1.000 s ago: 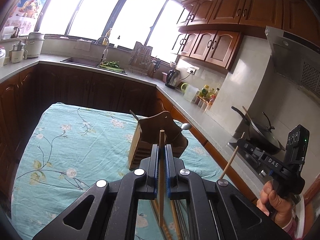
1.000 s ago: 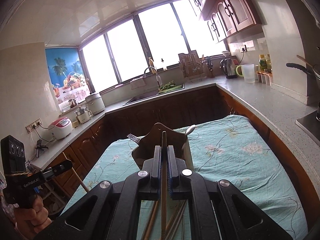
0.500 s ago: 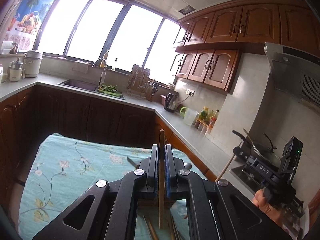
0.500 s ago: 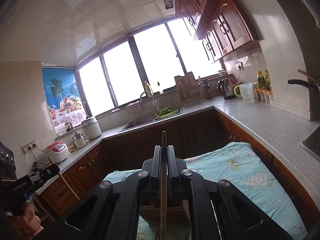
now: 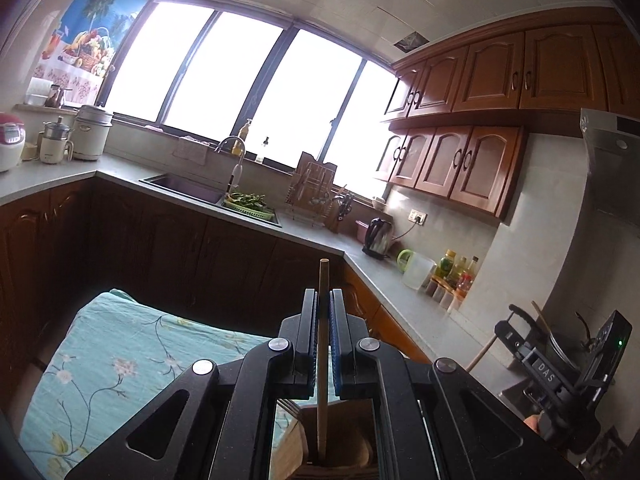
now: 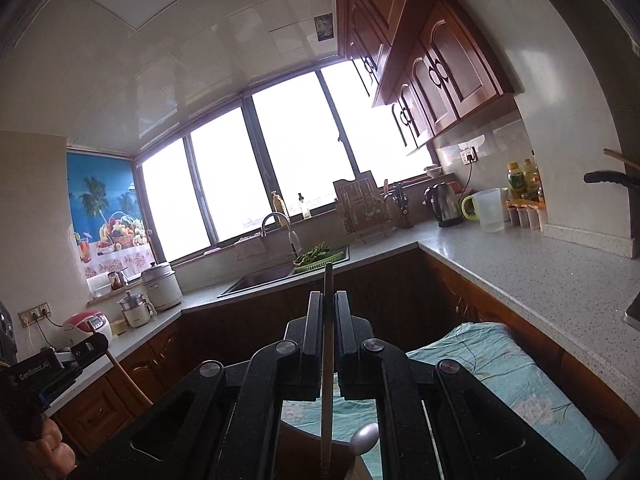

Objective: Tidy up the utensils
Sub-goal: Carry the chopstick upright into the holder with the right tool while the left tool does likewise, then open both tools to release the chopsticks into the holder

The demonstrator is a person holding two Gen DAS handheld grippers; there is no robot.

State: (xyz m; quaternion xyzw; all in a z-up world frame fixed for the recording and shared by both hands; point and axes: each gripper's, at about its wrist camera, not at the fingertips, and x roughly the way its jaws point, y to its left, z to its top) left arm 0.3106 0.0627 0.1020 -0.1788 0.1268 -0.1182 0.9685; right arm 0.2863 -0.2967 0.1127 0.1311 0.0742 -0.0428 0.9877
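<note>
The left gripper (image 5: pixel 323 334) is matt black plastic with bright metal pivot screws and blue rubbery pads (image 5: pixel 335 354); it pinches a smooth, pale wooden chopstick (image 5: pixel 322 344). The utensil holder (image 5: pixel 340 440) below is brown wood. Soft printed cloth (image 5: pixel 120 364) covers the bench; the speckled countertop (image 6: pixel 560 280) looks polished.

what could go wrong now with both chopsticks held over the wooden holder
The left gripper and right gripper each pinch one thin chopstick, left and right, so either could pivot or slip on release. The wooden holder is mostly hidden behind the fingers, so a tip may miss its slot. A spoon and fork already stand there; a chopstick could knock them.
</note>
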